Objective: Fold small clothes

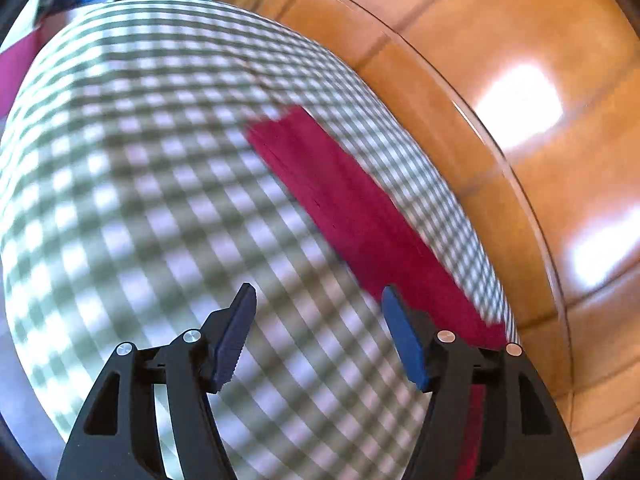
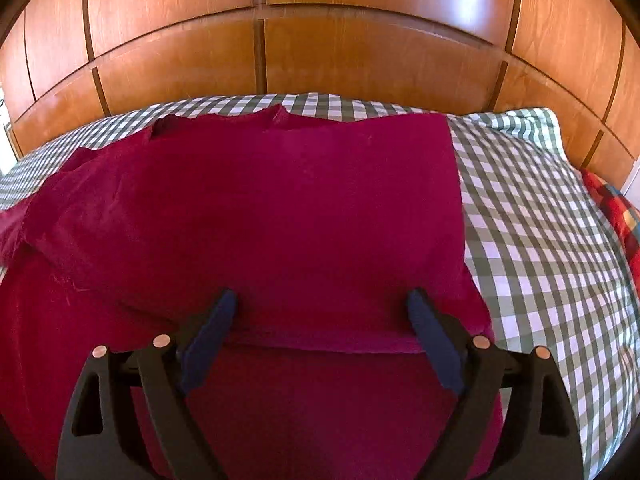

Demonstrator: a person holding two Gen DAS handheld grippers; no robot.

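Note:
A crimson garment [image 2: 280, 208] lies spread on the green-and-white checked cloth [image 2: 540, 240], its right side folded over with a straight edge. My right gripper [image 2: 322, 300] hovers over its near folded hem, open, nothing between the blue pads. In the blurred left wrist view a strip of the crimson garment [image 1: 352, 216] runs diagonally across the checked cloth [image 1: 140, 180]. My left gripper [image 1: 318, 296] is open above the cloth, its right finger [image 1: 404, 340] over the strip's edge, gripping nothing.
A wooden panelled wall [image 2: 320, 40] rises just behind the checked surface. A red, blue and yellow patterned fabric [image 2: 616, 212] lies at the far right edge. In the left wrist view the surface ends at a curved rim [image 1: 500, 152] beside the wood.

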